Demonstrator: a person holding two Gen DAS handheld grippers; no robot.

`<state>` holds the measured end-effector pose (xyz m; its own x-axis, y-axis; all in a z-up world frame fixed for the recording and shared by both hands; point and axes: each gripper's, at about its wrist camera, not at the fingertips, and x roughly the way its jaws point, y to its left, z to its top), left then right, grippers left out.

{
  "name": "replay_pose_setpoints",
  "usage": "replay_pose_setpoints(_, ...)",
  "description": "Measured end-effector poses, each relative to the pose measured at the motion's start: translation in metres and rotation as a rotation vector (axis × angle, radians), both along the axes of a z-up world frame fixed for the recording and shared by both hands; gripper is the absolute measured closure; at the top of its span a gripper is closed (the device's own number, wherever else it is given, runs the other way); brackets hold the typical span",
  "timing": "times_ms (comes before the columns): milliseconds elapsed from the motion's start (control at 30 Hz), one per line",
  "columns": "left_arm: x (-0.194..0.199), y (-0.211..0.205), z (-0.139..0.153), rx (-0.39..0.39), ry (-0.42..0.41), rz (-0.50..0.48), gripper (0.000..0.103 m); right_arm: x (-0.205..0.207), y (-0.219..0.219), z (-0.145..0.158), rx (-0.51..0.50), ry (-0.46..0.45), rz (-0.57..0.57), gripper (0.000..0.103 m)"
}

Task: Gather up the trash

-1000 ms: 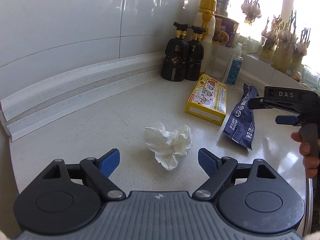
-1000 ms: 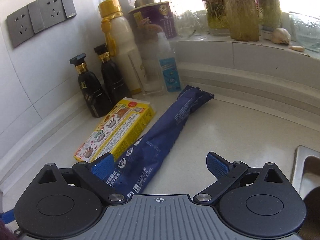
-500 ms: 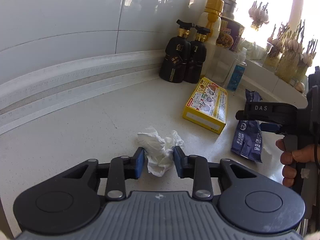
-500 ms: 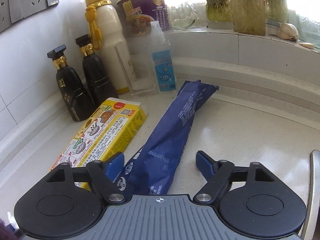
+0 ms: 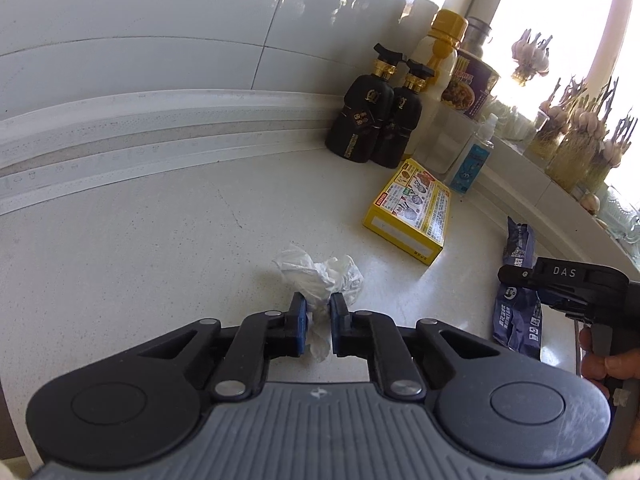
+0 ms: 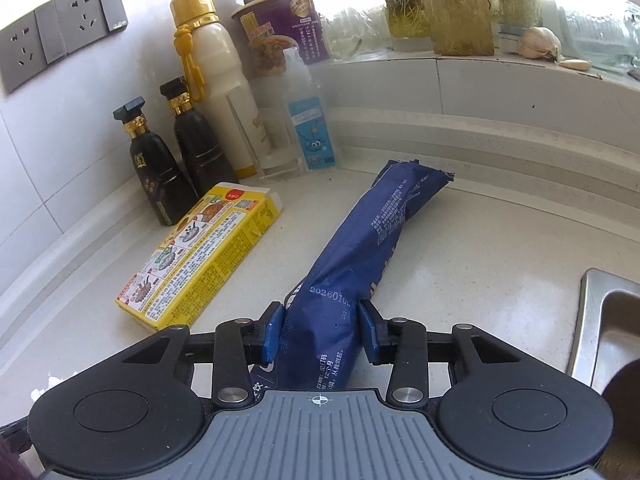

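Trash on white countertop counted three pieces: one crumpled tissue, one blue wrapper, one yellow box. Left gripper was clenched on near edge of tissue. Right gripper was clamped across near end of wrapper. Box lay flat, untouched, just left of wrapper. Two black bottles stood by wall behind box.

open counter left of tissue | yellow box beside wrapper | bottles crowd the back corner
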<state>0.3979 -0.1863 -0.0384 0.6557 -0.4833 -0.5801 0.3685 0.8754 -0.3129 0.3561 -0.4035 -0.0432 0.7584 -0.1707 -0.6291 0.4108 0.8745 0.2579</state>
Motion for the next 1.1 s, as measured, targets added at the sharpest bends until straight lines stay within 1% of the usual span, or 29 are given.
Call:
replay_pose_setpoints(133,-0.003,0.006,0.001,-0.025,0.03,0.013,0.093,-0.013,0.001,0.005,0.031,-0.011,0.021,0.066)
replay_pose_setpoints(333,-0.007,0.019,0.0,-0.082,0.095,0.028,0.094,-0.033,0.003,0.019,0.077,-0.036,0.043,0.066)
replay_pose_setpoints(467,-0.014,0.025,0.002,-0.101,0.113,0.037,0.094,-0.043,0.007,0.027,0.085,-0.036,0.06,0.066)
replay_pose_setpoints(667,-0.03,0.035,0.011,-0.111,0.109,0.039,0.094,-0.06,0.024,0.039,0.097,-0.038,0.105,0.066)
replay_pose_setpoints(800,-0.043,0.047,0.02,-0.117,0.092,0.042,0.094,-0.071,0.042,0.047,0.114,-0.043,0.147,0.066)
replay_pose_setpoints(1100,-0.08,0.081,0.032,-0.078,0.056,0.072,0.094,-0.096,0.094,0.069,0.104,-0.041,0.257,0.066)
